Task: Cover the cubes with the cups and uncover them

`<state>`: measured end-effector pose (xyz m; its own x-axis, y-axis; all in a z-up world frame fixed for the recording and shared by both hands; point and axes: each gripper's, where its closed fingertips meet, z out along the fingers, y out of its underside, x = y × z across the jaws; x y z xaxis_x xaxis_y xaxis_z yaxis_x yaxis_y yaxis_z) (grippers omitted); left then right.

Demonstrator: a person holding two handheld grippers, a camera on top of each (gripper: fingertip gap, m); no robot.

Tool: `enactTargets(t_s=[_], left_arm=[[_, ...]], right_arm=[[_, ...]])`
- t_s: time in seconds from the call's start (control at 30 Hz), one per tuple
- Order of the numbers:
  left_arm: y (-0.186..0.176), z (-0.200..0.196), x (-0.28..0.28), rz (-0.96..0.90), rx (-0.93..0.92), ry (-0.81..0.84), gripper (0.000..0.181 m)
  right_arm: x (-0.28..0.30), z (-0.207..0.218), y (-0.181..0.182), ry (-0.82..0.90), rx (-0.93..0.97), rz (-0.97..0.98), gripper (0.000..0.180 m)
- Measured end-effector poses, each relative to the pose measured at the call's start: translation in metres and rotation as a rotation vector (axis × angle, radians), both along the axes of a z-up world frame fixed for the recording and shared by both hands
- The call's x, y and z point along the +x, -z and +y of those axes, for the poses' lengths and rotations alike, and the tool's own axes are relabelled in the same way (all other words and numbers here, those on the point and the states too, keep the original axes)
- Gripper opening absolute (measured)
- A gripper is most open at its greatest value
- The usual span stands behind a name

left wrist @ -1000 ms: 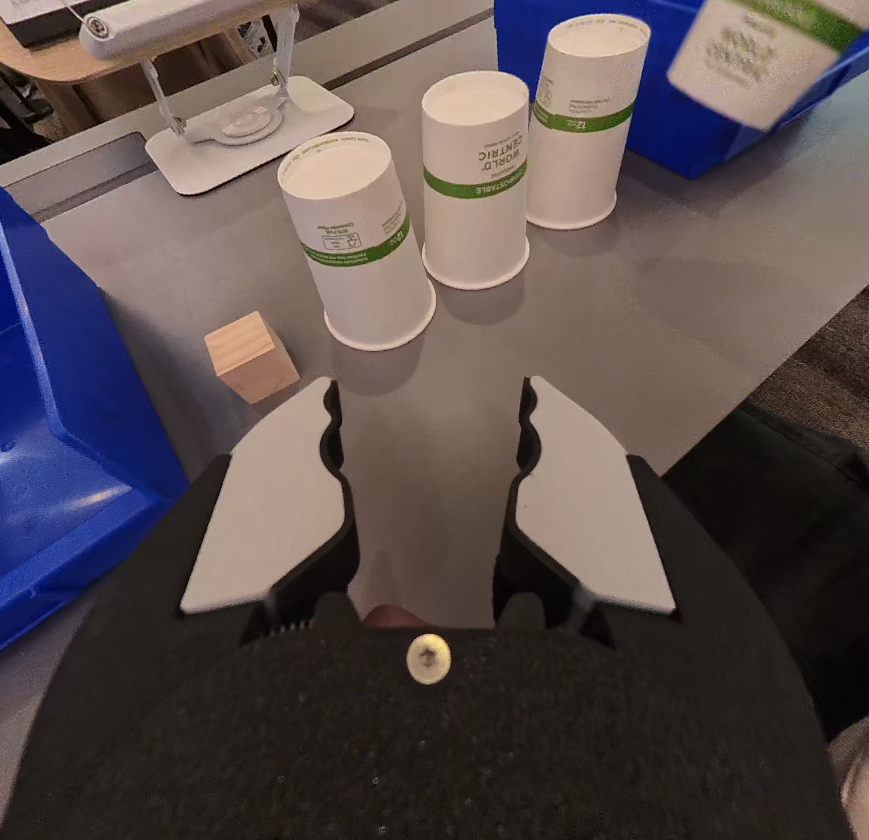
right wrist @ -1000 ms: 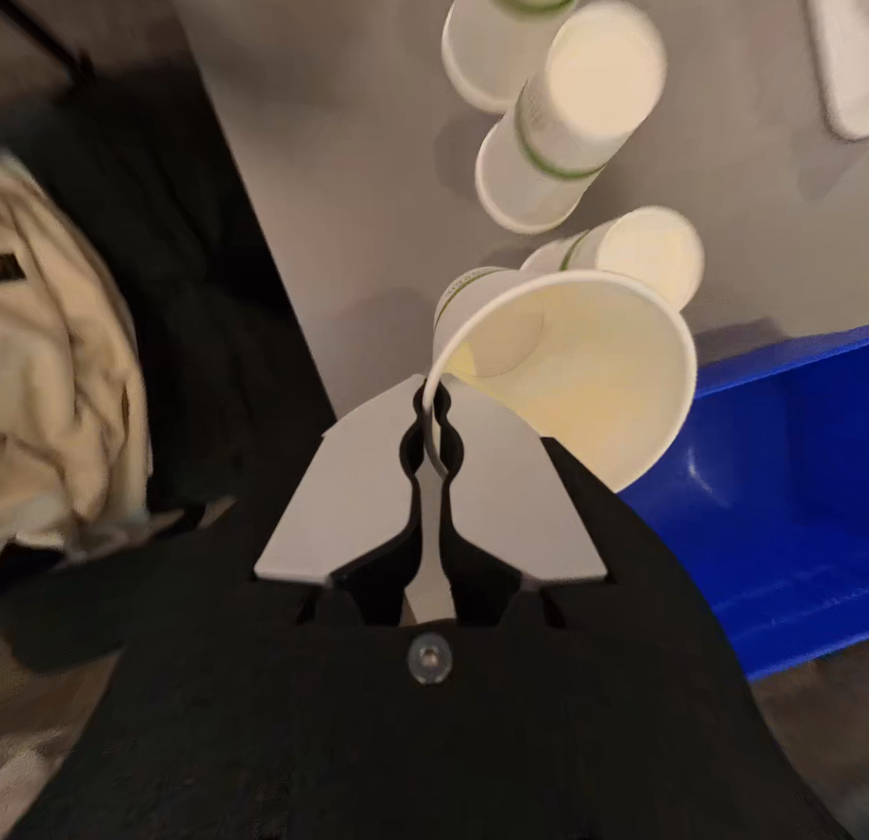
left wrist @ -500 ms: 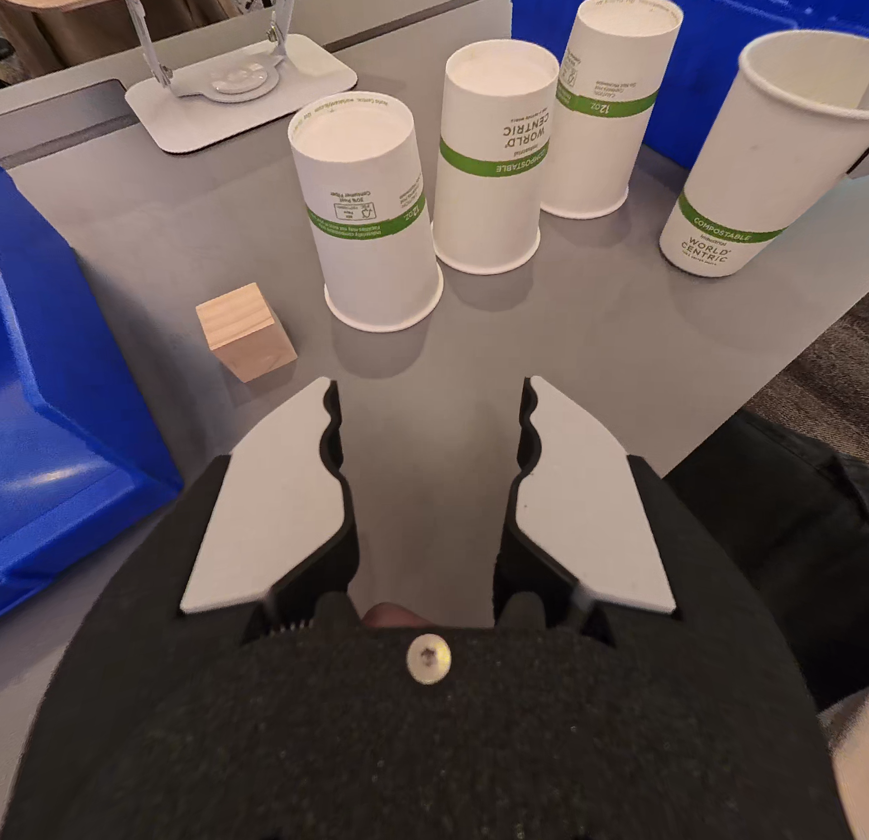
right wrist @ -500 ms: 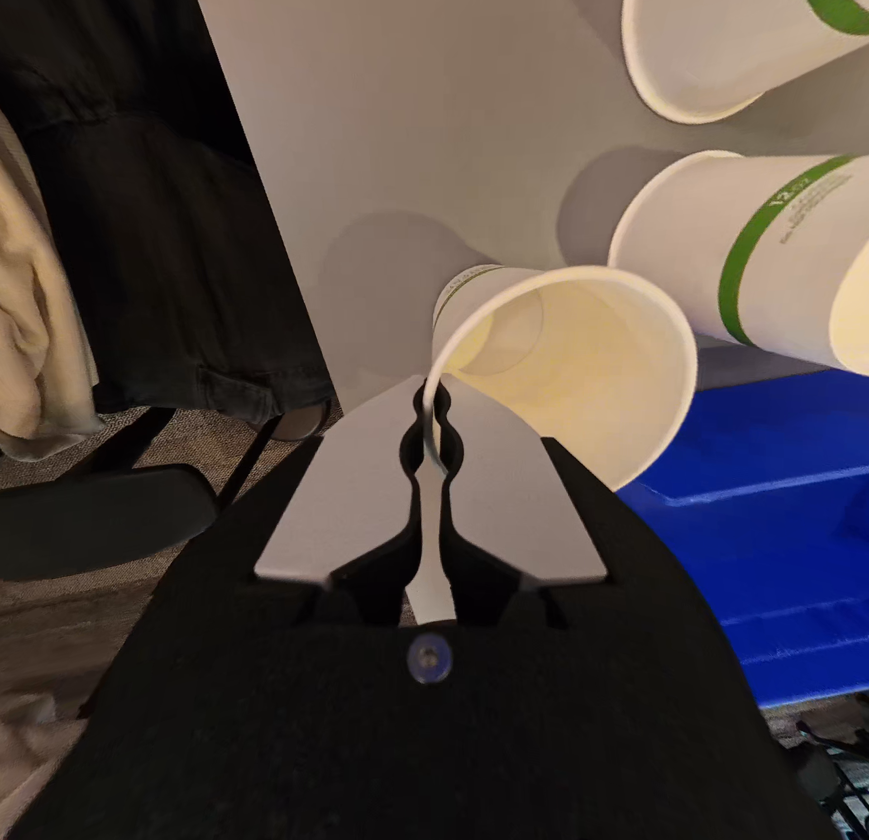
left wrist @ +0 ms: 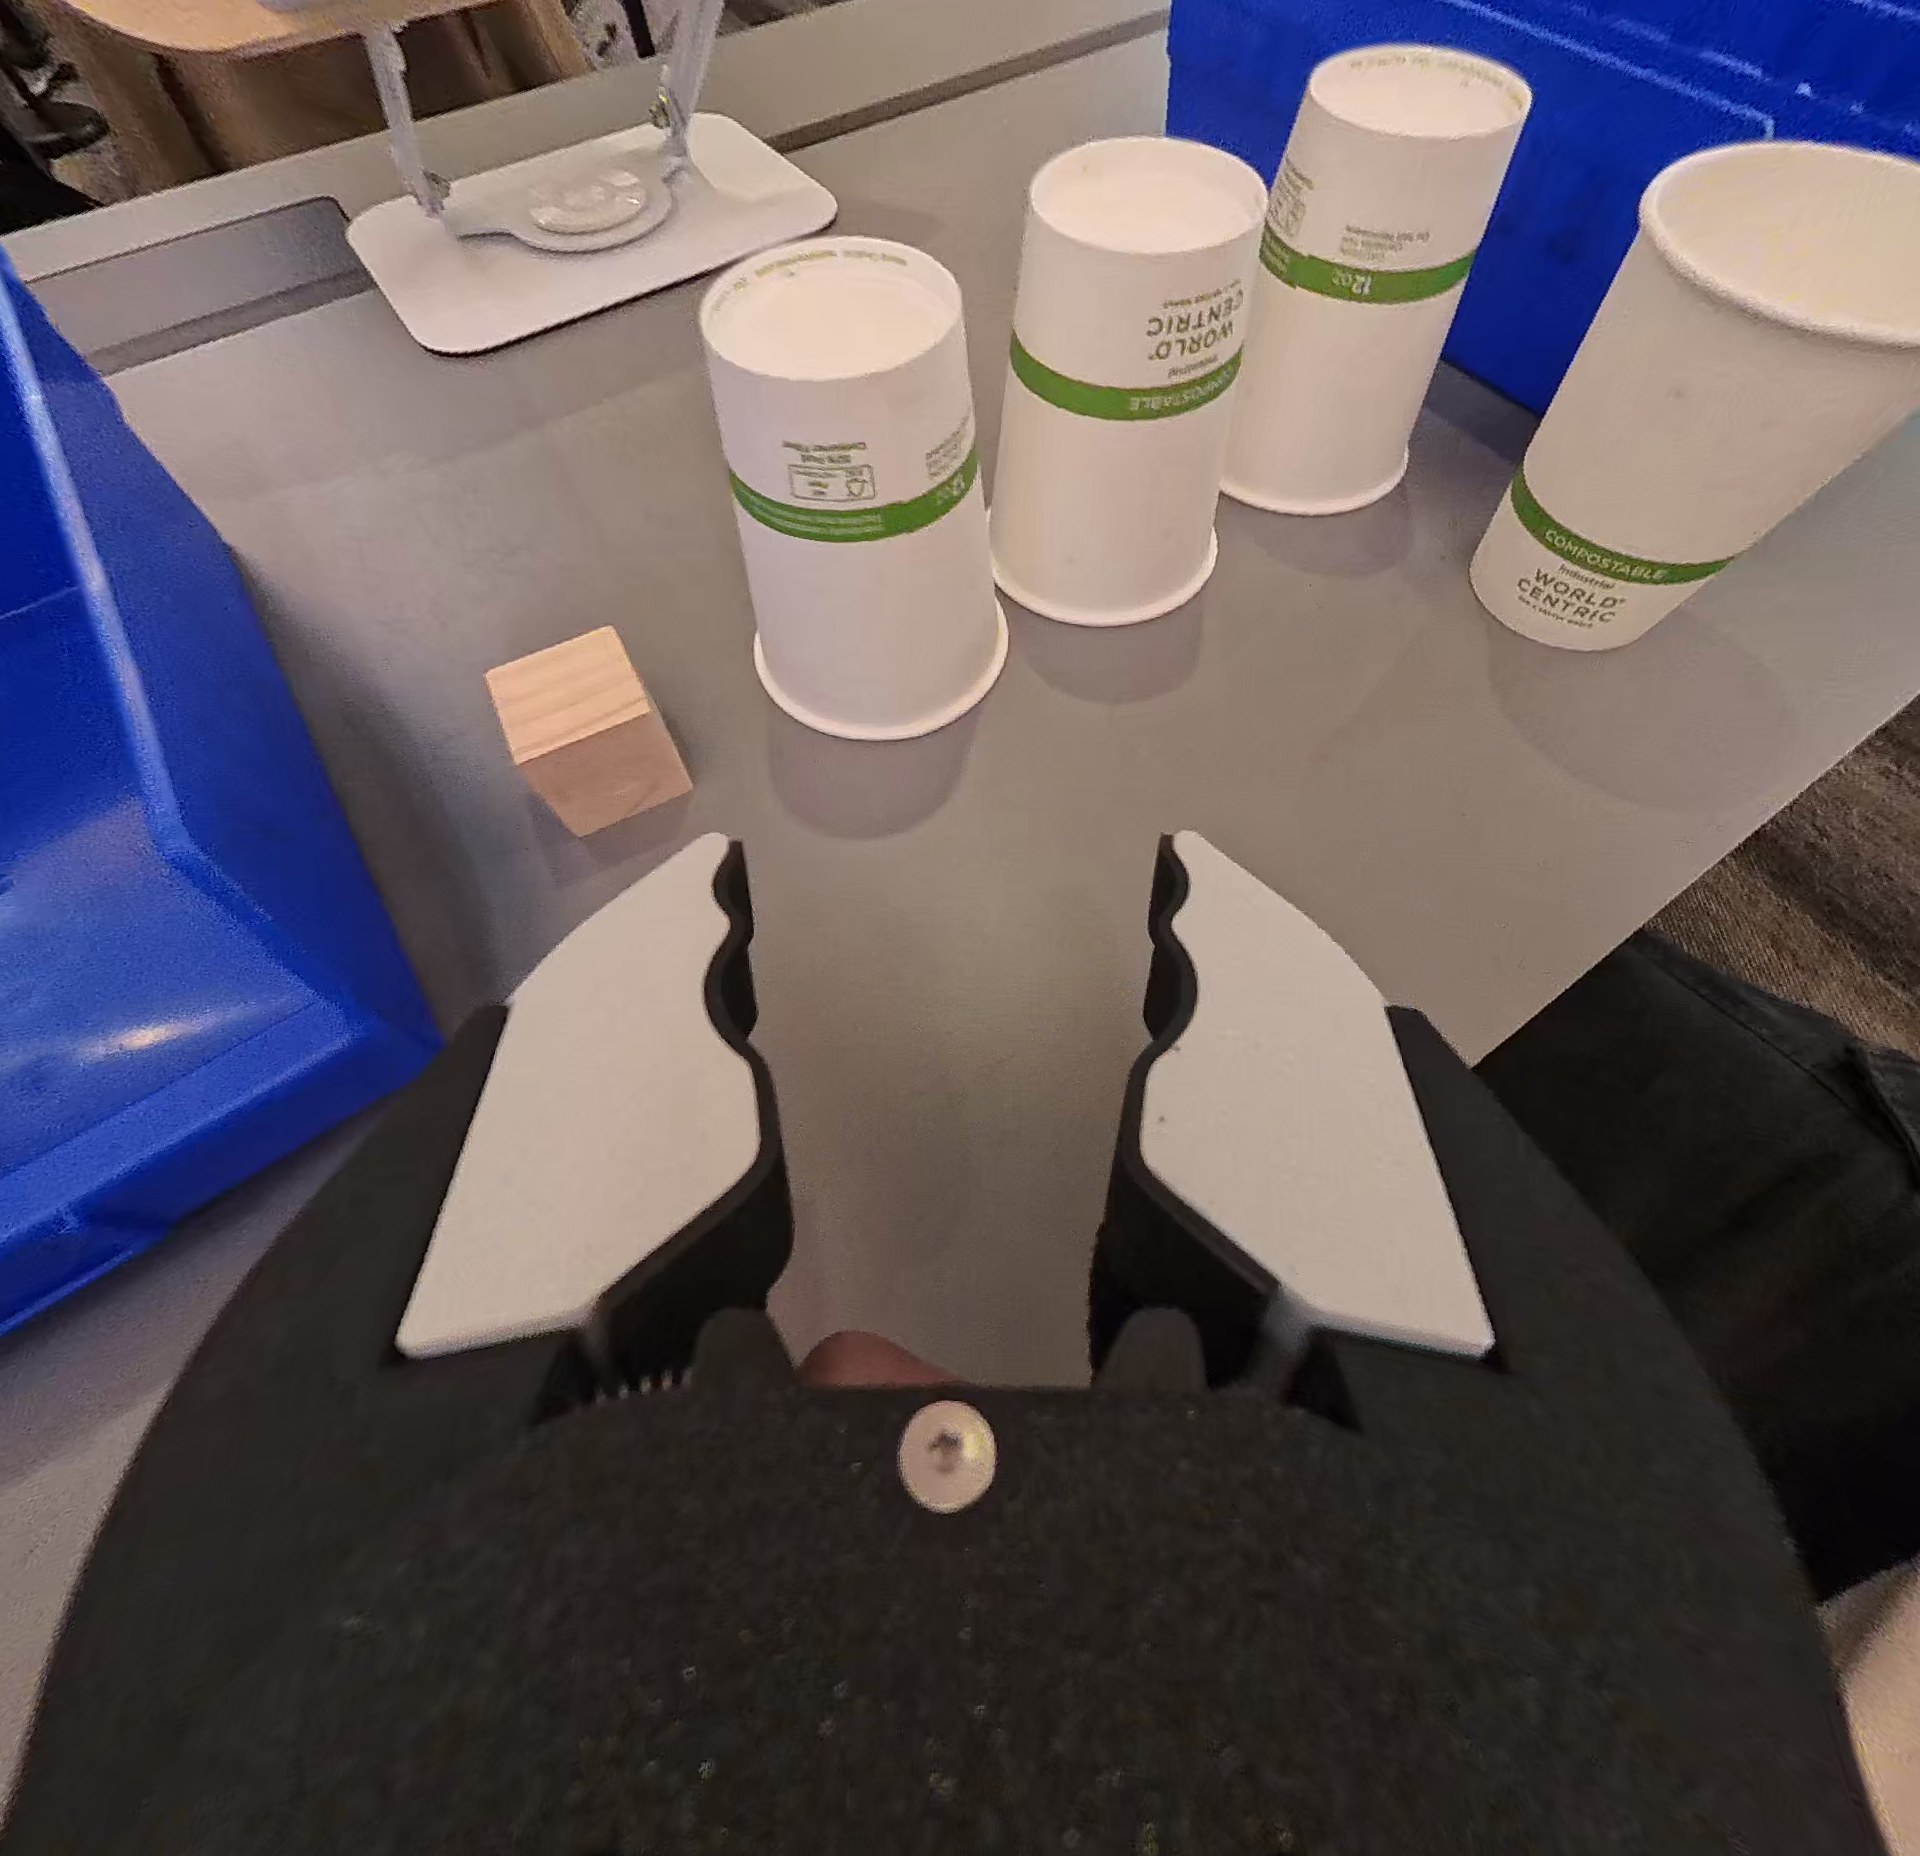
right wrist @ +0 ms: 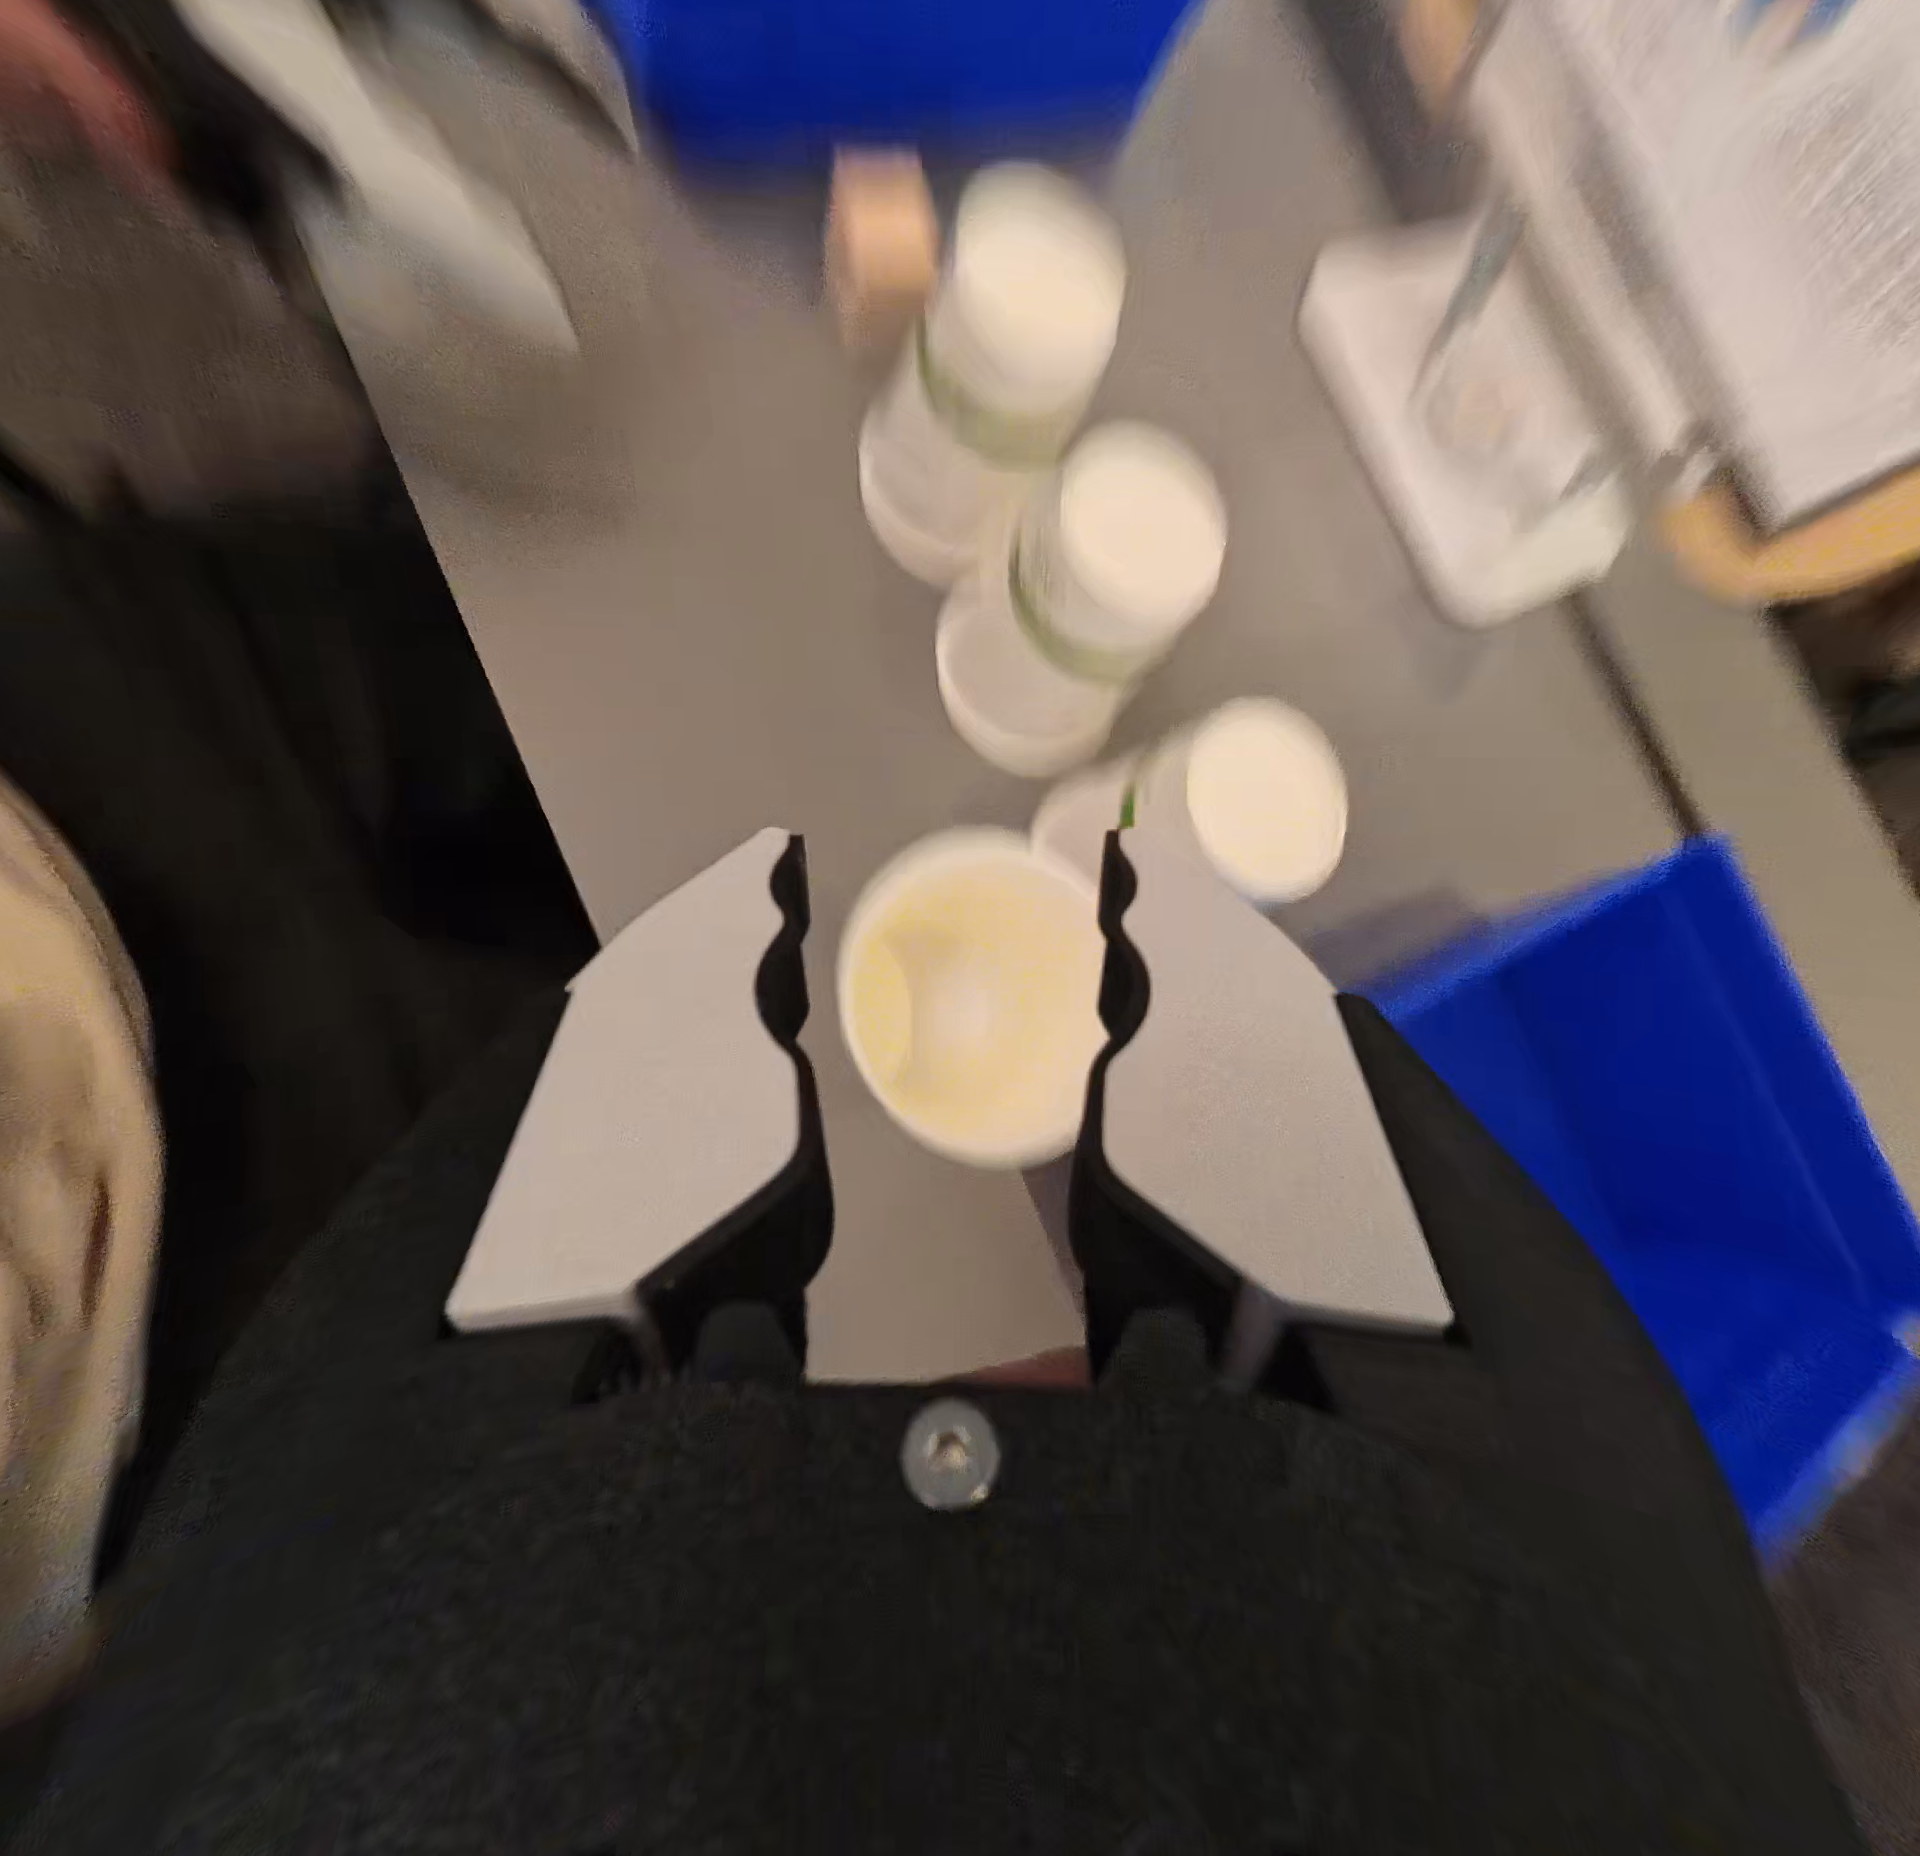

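Three white paper cups with green bands stand upside down in a row on the grey table: a near one [left wrist: 862, 497], a middle one [left wrist: 1127, 383] and a far one [left wrist: 1371, 279]. A fourth cup [left wrist: 1704, 404] stands upright at the right. A bare wooden cube [left wrist: 582, 731] sits left of the near cup. My left gripper [left wrist: 945, 871] is open and empty, just short of the cube and the near cup. My right gripper [right wrist: 951, 861] is open above the upright cup [right wrist: 971, 996], whose mouth shows between the fingers. The right wrist view is blurred; the cube [right wrist: 883, 237] shows far off.
A blue bin [left wrist: 156, 871] stands at the left and another blue bin [left wrist: 1558, 61] at the back right. A white stand with a flat base [left wrist: 592, 217] is at the back. The table's front edge [left wrist: 1621, 892] runs at the right, with a person's dark clothing beyond.
My right gripper set the upright cup down on the table, opened and pulled back above it. The left gripper stayed open and shifted only slightly.
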<state>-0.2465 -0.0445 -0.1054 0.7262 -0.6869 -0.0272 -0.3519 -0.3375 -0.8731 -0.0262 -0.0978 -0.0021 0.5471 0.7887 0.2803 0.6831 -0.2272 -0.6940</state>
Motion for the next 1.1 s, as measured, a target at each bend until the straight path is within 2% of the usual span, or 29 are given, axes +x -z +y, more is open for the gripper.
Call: enactTargets(t_s=[0.03,0.1,0.17,0.23,0.33,0.43,0.7,0.9,1.1], left_arm=[[-0.002,0.0,-0.002,-0.008,0.003,-0.008,0.073],[-0.001,-0.001,-0.006,-0.012,-0.006,-0.01,0.074],[0.002,-0.002,-0.008,-0.004,-0.015,-0.016,0.074],[0.009,-0.002,-0.01,0.021,-0.027,-0.018,0.074],[0.016,-0.002,-0.014,0.048,-0.031,-0.05,0.076],[0.015,-0.001,-0.01,0.028,-0.024,-0.065,0.077],[0.007,0.017,0.013,-0.014,0.048,-0.118,0.08],[-0.006,0.076,0.05,-0.029,0.042,-0.187,0.083],[0.008,0.121,0.073,-0.028,-0.031,-0.272,0.085]], right_arm=[[-0.017,-0.008,-0.019,-0.022,0.087,0.17,0.054],[-0.05,-0.031,-0.037,-0.056,0.199,0.51,0.061],[-0.075,-0.053,-0.022,-0.065,0.214,0.736,0.062],[-0.094,-0.069,0.01,-0.028,0.208,0.898,0.062],[-0.103,-0.075,0.064,0.077,0.266,0.854,0.064],[-0.101,-0.072,0.086,0.112,0.245,0.785,0.061],[-0.088,-0.066,0.1,0.145,0.207,0.799,0.059],[-0.092,-0.069,0.1,0.131,0.204,0.792,0.058],[-0.09,-0.071,0.102,0.128,0.18,0.807,0.056]])
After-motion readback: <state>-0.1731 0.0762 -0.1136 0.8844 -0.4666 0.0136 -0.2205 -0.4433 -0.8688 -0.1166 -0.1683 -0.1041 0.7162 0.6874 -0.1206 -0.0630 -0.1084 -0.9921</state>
